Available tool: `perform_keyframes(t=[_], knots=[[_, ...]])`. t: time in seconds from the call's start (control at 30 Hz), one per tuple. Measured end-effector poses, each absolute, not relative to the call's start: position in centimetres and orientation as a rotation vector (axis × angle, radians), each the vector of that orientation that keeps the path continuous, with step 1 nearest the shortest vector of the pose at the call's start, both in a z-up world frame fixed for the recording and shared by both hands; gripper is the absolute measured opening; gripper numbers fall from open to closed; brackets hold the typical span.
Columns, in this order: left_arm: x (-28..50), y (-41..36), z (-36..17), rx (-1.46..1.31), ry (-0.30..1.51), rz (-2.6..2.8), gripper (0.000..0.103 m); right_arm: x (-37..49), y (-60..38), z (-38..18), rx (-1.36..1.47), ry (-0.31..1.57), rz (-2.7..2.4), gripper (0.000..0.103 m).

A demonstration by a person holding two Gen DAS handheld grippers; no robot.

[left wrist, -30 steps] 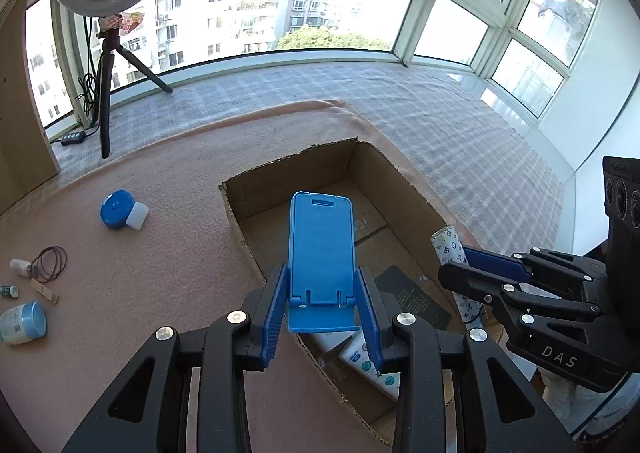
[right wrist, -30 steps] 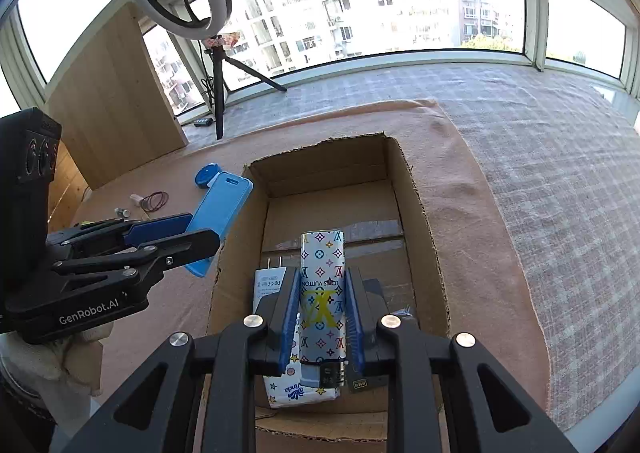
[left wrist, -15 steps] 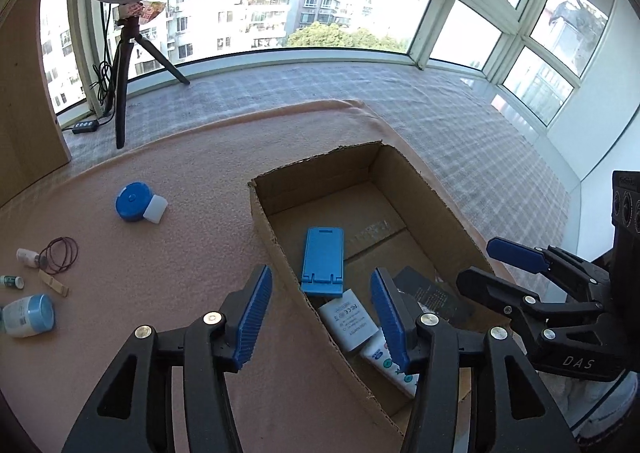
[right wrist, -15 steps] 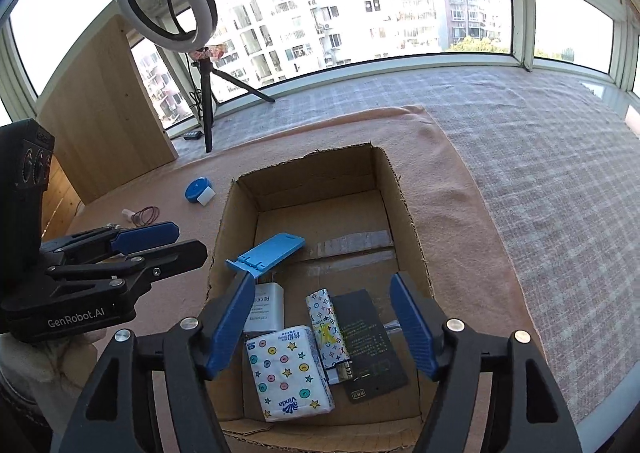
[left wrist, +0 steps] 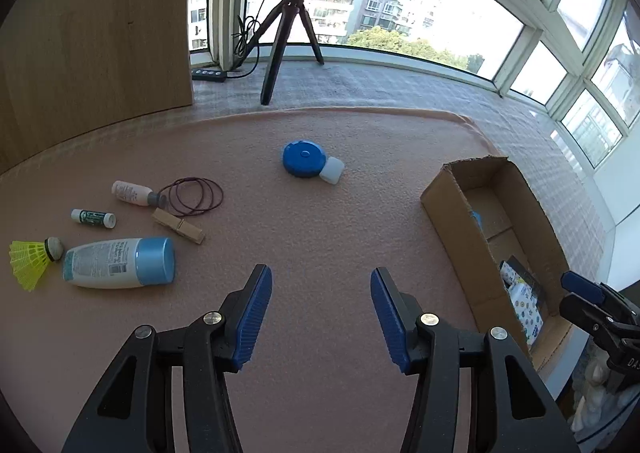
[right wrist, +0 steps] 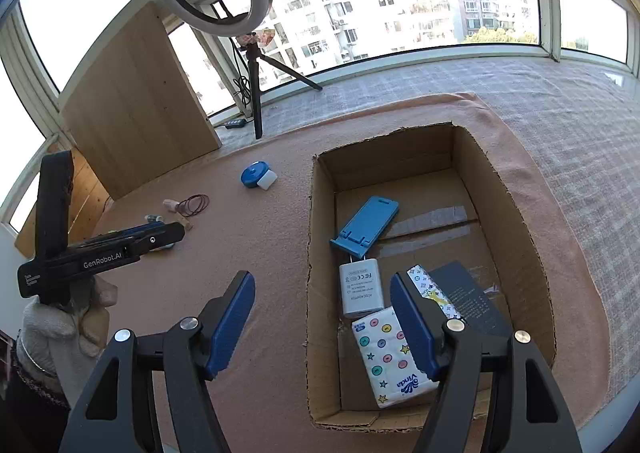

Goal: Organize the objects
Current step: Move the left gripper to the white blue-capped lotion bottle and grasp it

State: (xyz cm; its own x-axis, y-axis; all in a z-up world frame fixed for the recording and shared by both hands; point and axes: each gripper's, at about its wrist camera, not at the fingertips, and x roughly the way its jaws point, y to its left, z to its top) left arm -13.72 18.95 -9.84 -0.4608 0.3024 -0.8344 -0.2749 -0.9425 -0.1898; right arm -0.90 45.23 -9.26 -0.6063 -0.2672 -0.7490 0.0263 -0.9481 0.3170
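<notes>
My left gripper (left wrist: 321, 285) is open and empty above the pink mat, facing loose items: a lotion bottle (left wrist: 120, 263), a yellow shuttlecock (left wrist: 30, 257), a clothespin (left wrist: 179, 227), hair ties (left wrist: 195, 196), a small pink bottle (left wrist: 134, 193), a lip balm (left wrist: 93, 218) and a blue tape measure (left wrist: 305, 158). My right gripper (right wrist: 322, 291) is open and empty over the left wall of the cardboard box (right wrist: 320, 221). Inside the box lie a blue phone stand (right wrist: 366, 225), a white charger (right wrist: 360, 287), a tissue pack (right wrist: 390, 353), a patterned pack (right wrist: 430, 289) and a dark card (right wrist: 472, 301).
A ring light on a tripod (right wrist: 252, 93) and a power strip (left wrist: 208, 75) stand at the back by the windows. A wooden panel (left wrist: 92, 33) leans at the back left. The box also shows in the left wrist view (left wrist: 460, 213) at the right.
Both grippers opened and dropped the blue phone stand and the patterned pack into the box. My left gripper then swung left, away from the box, toward the loose items.
</notes>
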Motion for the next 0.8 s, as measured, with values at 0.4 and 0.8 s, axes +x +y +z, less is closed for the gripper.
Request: perform_keyframes(t=[0.4,0.8], knots=[[-19.2,4.5,-12.4,-1.538,-0.097,2.478,0.052,0.5,37.6,-9.0,1.337,-0.405,-2.600,0.066],[-24.9,0.0,-16.5,-1.669,-0.266,2.382,0.049,3.3,36.9,-9.0,1.397,-0.491,-2.598,0.066]])
